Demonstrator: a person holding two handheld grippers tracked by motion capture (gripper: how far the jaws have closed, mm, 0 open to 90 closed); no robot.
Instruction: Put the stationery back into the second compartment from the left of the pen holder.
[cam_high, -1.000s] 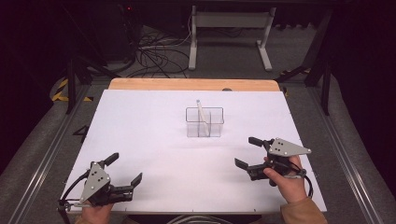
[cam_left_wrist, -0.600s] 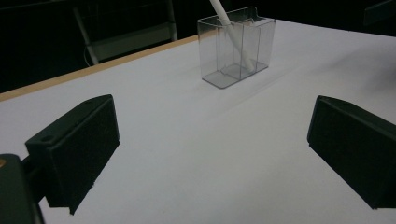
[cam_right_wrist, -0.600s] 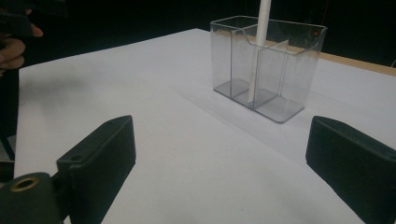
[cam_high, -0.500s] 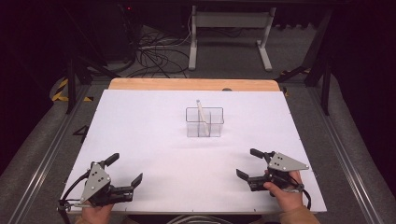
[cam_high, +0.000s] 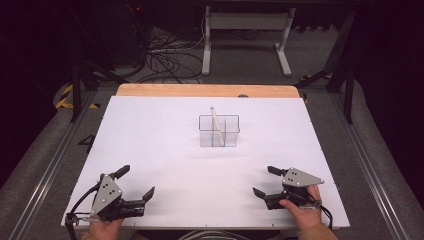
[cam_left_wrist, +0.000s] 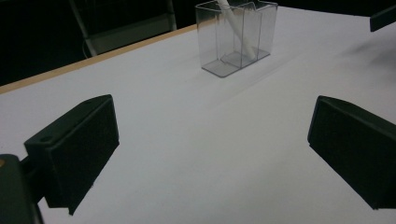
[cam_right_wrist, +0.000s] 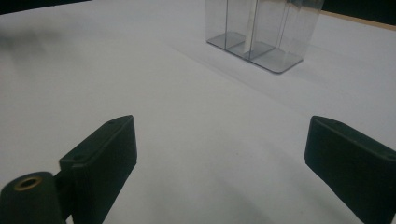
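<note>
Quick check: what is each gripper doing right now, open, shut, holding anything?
Left gripper: open, holding nothing, low over the white table.
Right gripper: open, holding nothing, short of the clear organizer.

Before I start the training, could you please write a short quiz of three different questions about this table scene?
1. True or false: the white stick lies flat on the table.
2. Which option fits the clear divided container? A: near the middle of the table; B: at the near left corner; C: held in the right tool.
3. Fill in: the jaws of the left tool stand ____, with nothing between them.

Key
1. False: it leans inside the container, its top end above the rim.
2. A
3. open
</note>
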